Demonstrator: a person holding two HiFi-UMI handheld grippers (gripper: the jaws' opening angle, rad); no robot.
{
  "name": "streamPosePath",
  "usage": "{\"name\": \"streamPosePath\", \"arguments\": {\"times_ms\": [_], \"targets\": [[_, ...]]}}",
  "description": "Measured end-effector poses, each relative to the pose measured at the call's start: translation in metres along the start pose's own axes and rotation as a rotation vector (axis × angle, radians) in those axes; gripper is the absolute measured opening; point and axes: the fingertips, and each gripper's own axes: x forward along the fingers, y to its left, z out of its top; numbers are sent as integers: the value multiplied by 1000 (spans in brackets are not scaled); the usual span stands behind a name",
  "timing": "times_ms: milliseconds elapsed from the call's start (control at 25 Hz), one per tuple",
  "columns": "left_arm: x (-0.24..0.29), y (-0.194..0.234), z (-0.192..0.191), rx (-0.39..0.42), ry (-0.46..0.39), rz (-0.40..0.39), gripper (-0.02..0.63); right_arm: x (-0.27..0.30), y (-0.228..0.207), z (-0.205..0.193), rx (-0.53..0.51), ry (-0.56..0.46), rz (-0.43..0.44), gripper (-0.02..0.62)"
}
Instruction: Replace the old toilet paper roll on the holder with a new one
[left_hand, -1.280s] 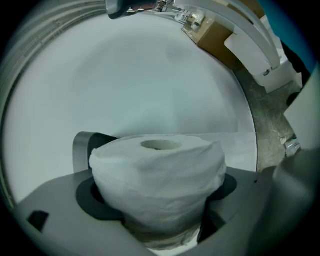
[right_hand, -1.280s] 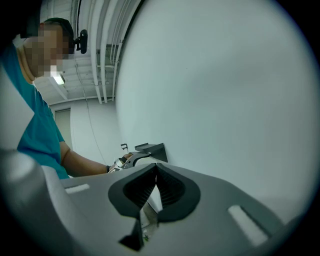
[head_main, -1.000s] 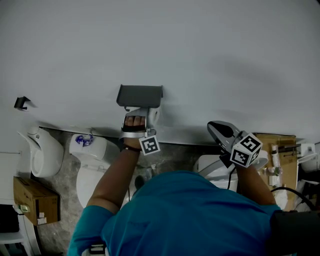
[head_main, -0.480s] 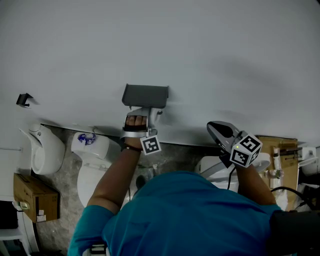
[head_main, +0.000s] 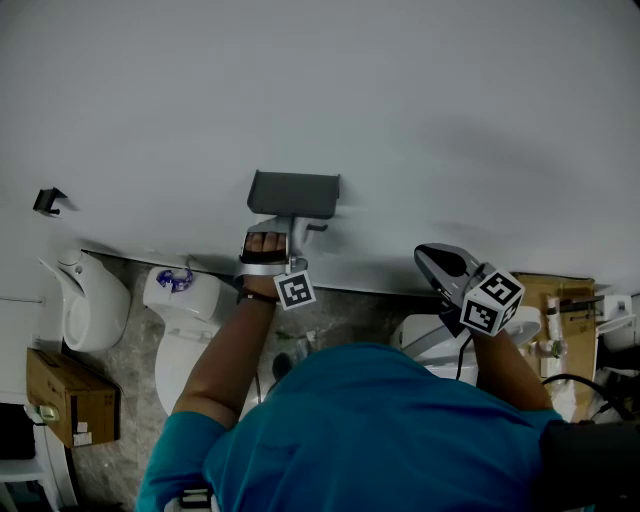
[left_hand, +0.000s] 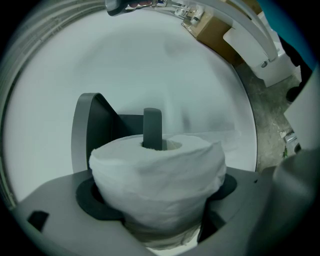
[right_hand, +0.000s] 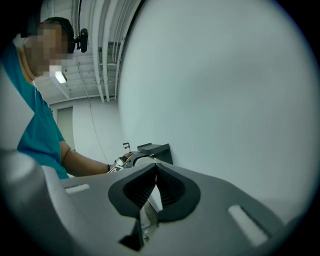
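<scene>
A white toilet paper roll (left_hand: 157, 175) sits between the pads of my left gripper (left_hand: 157, 196), which press on its two sides. The dark grey holder's post (left_hand: 152, 127) pokes out through the roll's core, with the holder's plate (left_hand: 87, 130) behind it. In the head view the holder (head_main: 294, 193) hangs on the white wall and my left gripper (head_main: 283, 235) is right below it; the roll is mostly hidden there. My right gripper (head_main: 440, 262) hangs off to the right, away from the holder. Its jaws (right_hand: 155, 175) are shut with nothing in them.
Below the wall stand a white toilet (head_main: 185, 340) and a urinal (head_main: 90, 300) at the left. A cardboard box (head_main: 70, 400) lies on the floor at far left. A small dark hook (head_main: 45, 200) is fixed to the wall.
My left gripper has shifted slightly to the left relative to the holder, still gripping the roll. The right gripper has stayed where it was.
</scene>
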Motion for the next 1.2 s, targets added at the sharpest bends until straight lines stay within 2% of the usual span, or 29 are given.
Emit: {"name": "streamPosePath", "arguments": {"times_ms": [320,520,880,960,1080,1200], "targets": [[0,1,0,-15,-6,4,488,1,3,0,-3,1,-3,5],[-6,-16,10,-115,-58,-102,488,2,5,-1,0,1,-2,5],[-23,-16,14,-184,-91,-144,489,4,12,0,-2,-10,11,5],[-27,-14,13,-193,-92,-142,489,5,15,0,-5,-12,19,5],[-30,-4,7,-203,-76,-84,489,5,18,0,-8,-15,25,5],[-37,-4,6,-227,-79,-96,489,4,20,0,-6,-17,25,5]]}}
